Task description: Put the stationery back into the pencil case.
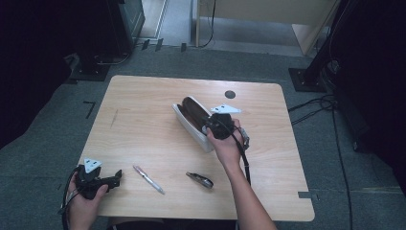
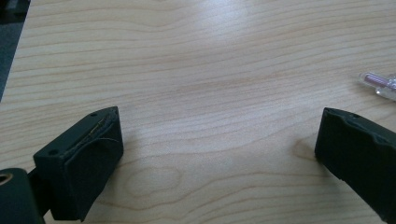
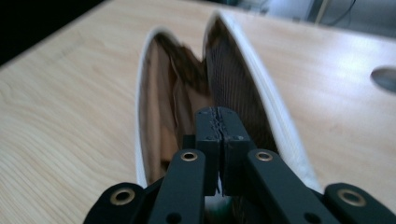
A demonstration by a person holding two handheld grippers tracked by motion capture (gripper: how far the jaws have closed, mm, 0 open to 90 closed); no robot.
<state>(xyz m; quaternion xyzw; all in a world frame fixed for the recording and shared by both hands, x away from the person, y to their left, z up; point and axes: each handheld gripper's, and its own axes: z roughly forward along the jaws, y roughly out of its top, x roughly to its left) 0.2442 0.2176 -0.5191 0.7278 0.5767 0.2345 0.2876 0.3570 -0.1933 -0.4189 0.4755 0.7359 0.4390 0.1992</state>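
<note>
White pouch point(image 3: 285, 140), no legible label

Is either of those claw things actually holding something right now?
Nothing I can make out. The right gripper is shut at the open pencil case; the left gripper stands open over bare table.

We see a pale wooden table point(image 1: 143, 120) with fine wavy grain. On it is a pouch point(image 1: 194, 122), white outside, brown and tan inside, one inner wall finely ribbed. We spot a clear pen point(image 1: 149, 179) with a pink core and a dark, glossy little object point(image 1: 200, 179). Both grippers, left point(image 1: 117, 178) and right point(image 3: 219, 119), are matt black, each topped by a light grey plate. The floor point(image 1: 239, 62) is grey-green carpet.
</note>
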